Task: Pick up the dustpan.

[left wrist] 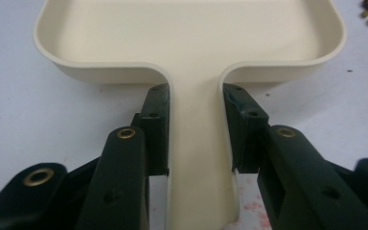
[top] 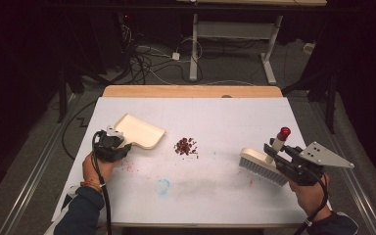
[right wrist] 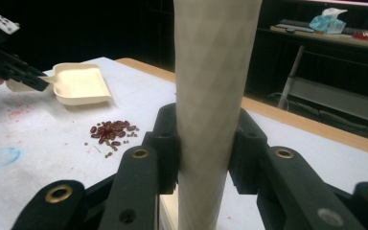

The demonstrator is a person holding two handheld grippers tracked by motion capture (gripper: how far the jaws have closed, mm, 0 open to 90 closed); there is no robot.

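A: How are the person's hands set?

B: Both forearms come in from the near edge of the white table (top: 215, 196). The left hand (top: 97, 166) sits at the left with the left gripper (top: 120, 146) pointing forward and to the right; its jaws are clamped on the flat handle of the cream dustpan (top: 139, 130), which lies on the table with its mouth facing away. In the left gripper view the handle (left wrist: 195, 143) fills the gap between the two black jaws, touching both.

A: And the other side?

B: The right hand (top: 311, 193) holds the right gripper (top: 274, 152) at the right, its grey plate uppermost. Its jaws are closed on the pale handle of the brush (top: 259, 164), whose bristles rest on the table and whose red knob tops the handle. The pile of red beans (top: 186, 146) lies between dustpan and brush, apart from both.

A: Anything hard to make out?

B: In the right gripper view the handle (right wrist: 215, 96) runs out of the top edge, so the knob is cut off, and the bristles lie below the jaws. The dustpan's mouth is cropped in the left gripper view. Faint blue and red smudges mark the table; their nature cannot be told.
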